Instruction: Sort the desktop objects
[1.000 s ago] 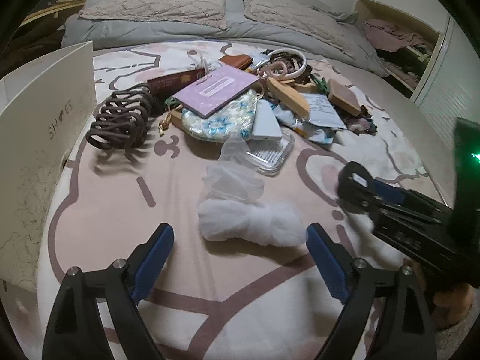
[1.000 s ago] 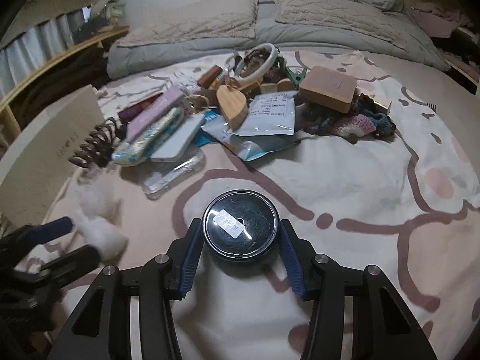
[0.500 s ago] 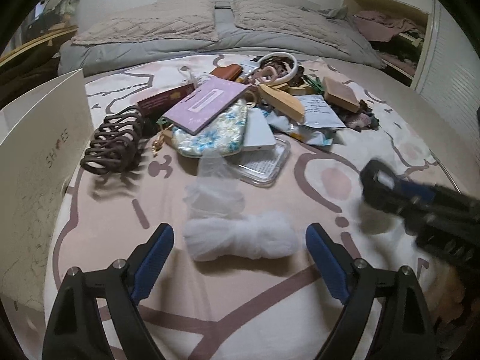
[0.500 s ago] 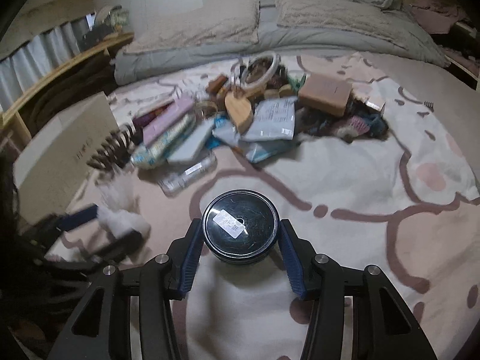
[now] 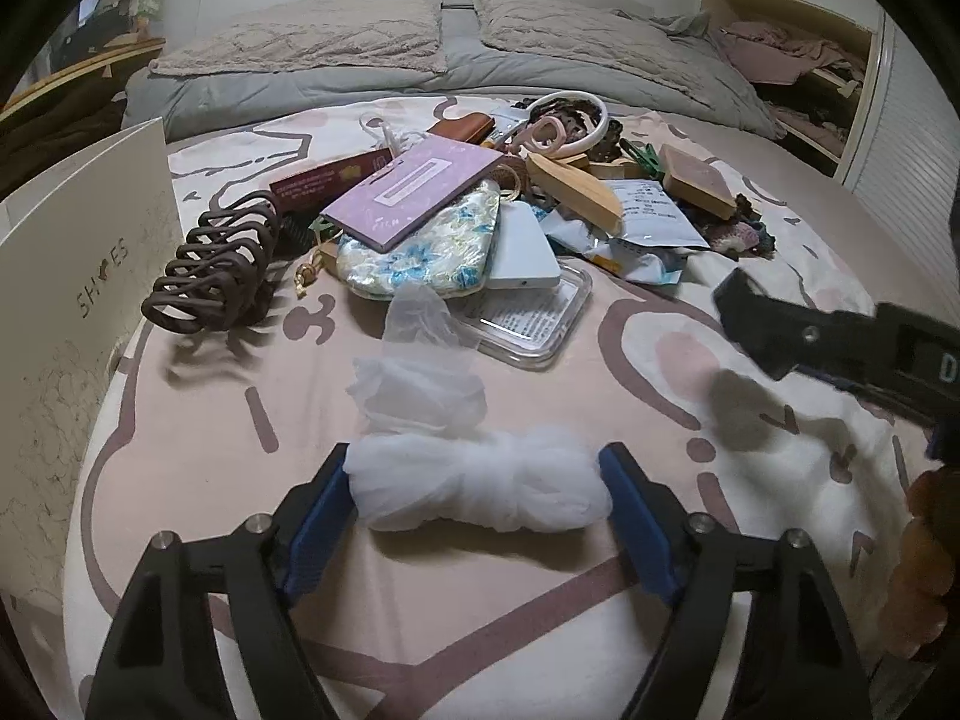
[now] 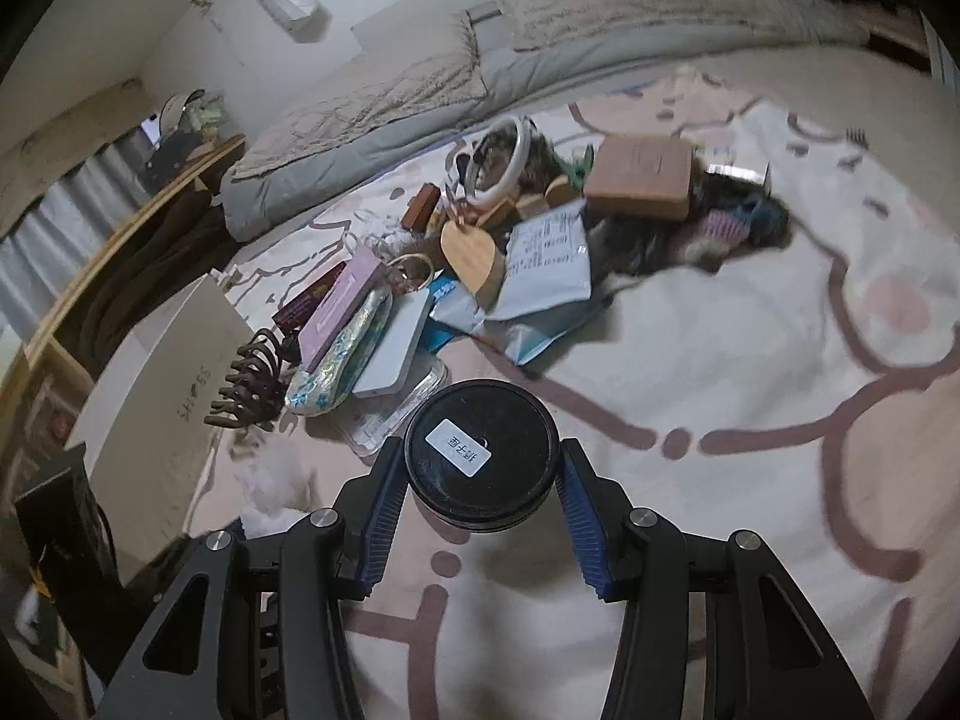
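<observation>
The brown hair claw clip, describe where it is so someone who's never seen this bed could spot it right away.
Find the white shoebox lid standing at the left edge of the patterned bedspread. Right beside it, at the left end of the clutter pile, lies the brown hair claw clip. It is the only dark, looped, ribcage-like piece; the purple notebook and floral pouch beside it are flat.

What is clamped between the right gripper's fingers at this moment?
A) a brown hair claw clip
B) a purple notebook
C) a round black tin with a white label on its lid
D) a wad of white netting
C: in the right wrist view the right gripper has both blue pads pressed against the sides of the round black tin, its white label facing up.
</observation>
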Tool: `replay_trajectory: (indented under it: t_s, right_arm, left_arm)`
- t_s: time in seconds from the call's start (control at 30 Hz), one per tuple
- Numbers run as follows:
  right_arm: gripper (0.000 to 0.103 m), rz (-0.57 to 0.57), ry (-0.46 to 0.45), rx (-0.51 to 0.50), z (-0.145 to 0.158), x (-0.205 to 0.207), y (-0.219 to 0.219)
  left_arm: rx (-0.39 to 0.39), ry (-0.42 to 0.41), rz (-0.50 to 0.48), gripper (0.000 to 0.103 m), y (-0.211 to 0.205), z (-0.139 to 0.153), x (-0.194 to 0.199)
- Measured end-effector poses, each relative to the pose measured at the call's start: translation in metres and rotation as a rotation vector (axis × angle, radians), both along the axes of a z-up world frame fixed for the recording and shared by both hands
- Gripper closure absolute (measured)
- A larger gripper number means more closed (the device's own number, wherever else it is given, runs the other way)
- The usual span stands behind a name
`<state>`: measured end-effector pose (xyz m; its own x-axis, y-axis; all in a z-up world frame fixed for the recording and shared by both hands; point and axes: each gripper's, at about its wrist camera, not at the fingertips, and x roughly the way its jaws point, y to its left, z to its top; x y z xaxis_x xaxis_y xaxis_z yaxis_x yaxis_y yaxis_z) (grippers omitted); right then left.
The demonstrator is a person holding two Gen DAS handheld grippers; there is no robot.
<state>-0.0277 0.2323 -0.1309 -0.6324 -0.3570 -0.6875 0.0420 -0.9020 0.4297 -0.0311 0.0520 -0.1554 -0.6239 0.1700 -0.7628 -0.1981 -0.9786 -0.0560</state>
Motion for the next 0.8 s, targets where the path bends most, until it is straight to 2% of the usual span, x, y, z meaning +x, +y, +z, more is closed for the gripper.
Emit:
replay_trajectory:
  t_s: [0.1,0.17,0.43,0.6,0.7,0.8]
  right_arm:
    - [0.052,-0.008,-0.021,-0.032,-0.009,-0.005,-0.003]
    - [0.052,-0.007,-0.028,-0.009,-0.012,-0.008,-0.009]
    - [0.052,0.005,-0.023,0.234,-0.021,0.000,-0.027]
    - [0.052,0.063,-0.016,0.374,-0.021,0.013,-0.034]
    - [0.052,0.101,0.001,0.414,-0.022,0.017,-0.035]
    - [0.052,0.111,0.006,0.402,-0.024,0.016,-0.031]
  left_arm:
    - [0.006,0.002,0.011,0.027,-0.002,0.000,0.001]
    - [0.022,-0.001,0.019,0.028,-0.005,0.001,0.002]
    - [0.033,-0.004,0.049,0.029,-0.015,0.004,0.008]
    - [-0.010,-0.022,0.070,0.029,-0.019,0.001,0.009]
    - [-0.017,-0.022,0.072,0.029,-0.019,0.000,0.011]
    - [-0.024,-0.021,0.084,0.027,-0.019,-0.001,0.011]
